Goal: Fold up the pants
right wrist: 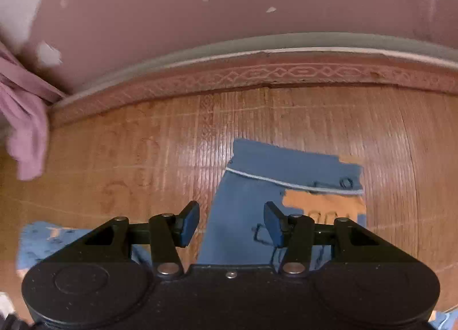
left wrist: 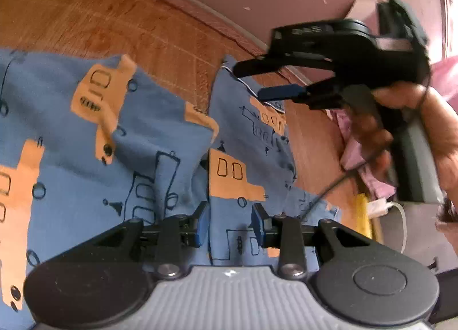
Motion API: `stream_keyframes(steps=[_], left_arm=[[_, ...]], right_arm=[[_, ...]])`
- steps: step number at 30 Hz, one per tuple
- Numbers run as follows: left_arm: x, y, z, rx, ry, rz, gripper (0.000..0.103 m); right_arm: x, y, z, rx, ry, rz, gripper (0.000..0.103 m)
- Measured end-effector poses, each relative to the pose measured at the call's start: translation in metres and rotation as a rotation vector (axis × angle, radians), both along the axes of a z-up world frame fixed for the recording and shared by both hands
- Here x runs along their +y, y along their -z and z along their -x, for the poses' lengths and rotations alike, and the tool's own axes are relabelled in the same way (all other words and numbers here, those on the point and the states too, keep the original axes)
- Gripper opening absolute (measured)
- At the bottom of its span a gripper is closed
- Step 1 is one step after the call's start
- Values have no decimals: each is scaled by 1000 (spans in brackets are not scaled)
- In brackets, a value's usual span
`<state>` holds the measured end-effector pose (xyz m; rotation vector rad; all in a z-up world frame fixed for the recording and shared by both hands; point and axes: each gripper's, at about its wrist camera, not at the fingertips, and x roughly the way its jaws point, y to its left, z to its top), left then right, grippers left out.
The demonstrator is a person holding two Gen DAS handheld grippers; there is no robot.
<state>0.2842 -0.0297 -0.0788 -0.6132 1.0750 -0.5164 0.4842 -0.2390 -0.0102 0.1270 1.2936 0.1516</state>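
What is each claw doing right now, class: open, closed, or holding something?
Left claw: open, over the pants, holding nothing.
Right claw: open, above a pant leg, holding nothing.

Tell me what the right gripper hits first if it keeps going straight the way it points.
Probably the blue pants: the open right gripper points at the leg end with its white-stitched hem; beyond lies wooden floor. Depth is unclear.
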Motion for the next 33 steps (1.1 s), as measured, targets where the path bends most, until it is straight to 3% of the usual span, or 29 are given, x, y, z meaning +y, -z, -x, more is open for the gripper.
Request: stream_keyframes(steps=[6, 8, 10, 12, 13, 17, 20, 26, 27, 29, 33], left_arm=[[4, 3, 5, -21, 10, 4, 32], [3, 3, 5, -25, 13, -9, 25], [2, 3, 4, -19, 12, -14, 21], [4, 3, 4, -15, 10, -17, 17], [4, 3, 4, -13, 9, -15, 17], [10, 0, 7, -27, 18, 7, 20], [7, -2, 11, -50, 26, -33, 20], [-10, -13, 14, -88, 53, -114, 20], [-16, -17, 15, -106, 69, -143, 19], [-29, -28, 22, -159, 116, -184, 1], [-64, -57, 47, -334, 231, -282, 0]], right_arm=[[27, 17, -17, 57, -18, 120, 53], [34, 18, -19, 42, -21, 157, 51], [39, 16, -20, 26, -27, 184, 35], [42, 15, -18, 8, -32, 212, 9], [40, 14, -17, 0, -33, 205, 3], [16, 2, -2, -54, 17, 104, 0], [-13, -15, 16, -124, 47, -4, 0], [-77, -60, 68, -352, 40, -212, 0], [-83, -65, 75, -387, 40, -226, 0], [-107, -81, 101, -461, 55, -264, 0], [-152, -107, 171, -652, 96, -292, 0]])
